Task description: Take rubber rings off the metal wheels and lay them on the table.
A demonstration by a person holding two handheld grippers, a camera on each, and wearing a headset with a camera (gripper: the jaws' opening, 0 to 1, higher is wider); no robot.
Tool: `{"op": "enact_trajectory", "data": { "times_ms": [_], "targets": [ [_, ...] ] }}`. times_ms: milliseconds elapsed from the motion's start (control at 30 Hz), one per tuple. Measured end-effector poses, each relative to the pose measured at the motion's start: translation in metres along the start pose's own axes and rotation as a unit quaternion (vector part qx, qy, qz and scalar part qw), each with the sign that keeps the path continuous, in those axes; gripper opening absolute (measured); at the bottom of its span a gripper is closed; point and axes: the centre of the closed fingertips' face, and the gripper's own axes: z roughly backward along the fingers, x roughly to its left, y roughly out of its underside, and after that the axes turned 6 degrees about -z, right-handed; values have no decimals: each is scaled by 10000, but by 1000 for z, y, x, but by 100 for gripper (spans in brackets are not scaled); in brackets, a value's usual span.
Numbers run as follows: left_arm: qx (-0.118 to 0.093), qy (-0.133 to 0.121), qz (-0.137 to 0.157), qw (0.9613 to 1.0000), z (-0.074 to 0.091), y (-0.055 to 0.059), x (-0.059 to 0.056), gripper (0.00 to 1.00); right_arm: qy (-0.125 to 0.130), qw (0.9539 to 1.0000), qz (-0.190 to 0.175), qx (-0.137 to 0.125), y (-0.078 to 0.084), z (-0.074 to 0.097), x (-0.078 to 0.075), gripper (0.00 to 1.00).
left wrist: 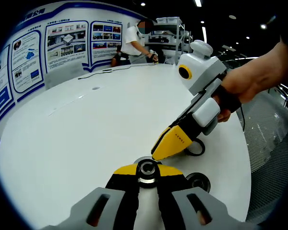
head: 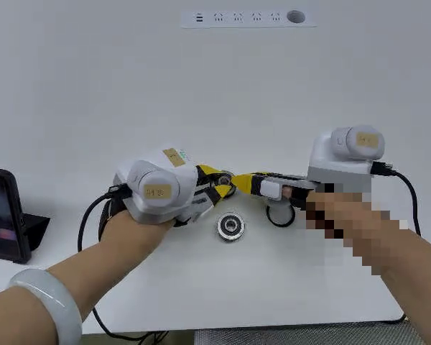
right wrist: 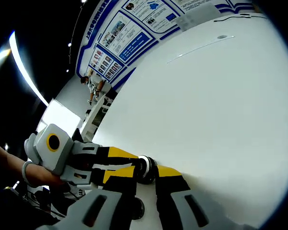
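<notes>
At the lower left of the head view, nearest the lens, a forearm wearing a pale bangle point(head: 47, 302) is reaching in over the white bench point(head: 201, 287). That hand is carrying the left claw point(head: 217, 185), which is clamping a small metal wheel point(left wrist: 148, 170) between its yellow tips and holding it just above the bench, at mid frame. The right claw point(left wrist: 169, 143) is coming in from the right of the frame, and its yellow tips are meeting the far rim of that held wheel. Its jaws are standing narrow. I cannot tell whether they are actually pinching rubber or only touching the rim.

One black rubber ring point(head: 279, 225) is already lying flat on the bench, below the right claw's jaws. A second wheel point(head: 224, 227) is sitting on the bench just left of that ring, beneath the two claws. It is probably the stripped one, though its rim is too small to be sure.

So, as I judge it, one ring is done and the work is going on at the held wheel. Its ring is yet to be peeled away and laid down. No other wheels are coming into sight on the bench.
</notes>
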Motion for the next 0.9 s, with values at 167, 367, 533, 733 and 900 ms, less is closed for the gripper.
{"op": "enact_trajectory", "data": {
  "times_ms": [167, 367, 533, 733, 900],
  "targets": [
    [-14, 0, -1, 10000, 0, 0, 0, 13, -59, 9999, -56, 122, 0, -2, -1, 18],
    [-39, -8, 22, 10000, 0, 0, 0, 13, -184, 9993, -181, 265, -1, -5, -1, 18],
    [-52, -17, 40, 10000, 0, 1, 0, 13, -240, 9988, -275, 319, -2, -6, 0, 18],
    [-54, -19, 44, 10000, 1, 0, 0, 13, -355, 9971, -274, 618, 4, -9, 2, 19],
    [-66, -20, 53, 10000, 1, 0, 1, 13, -405, 9961, -336, 711, 3, -10, 1, 18]
  ]
}}
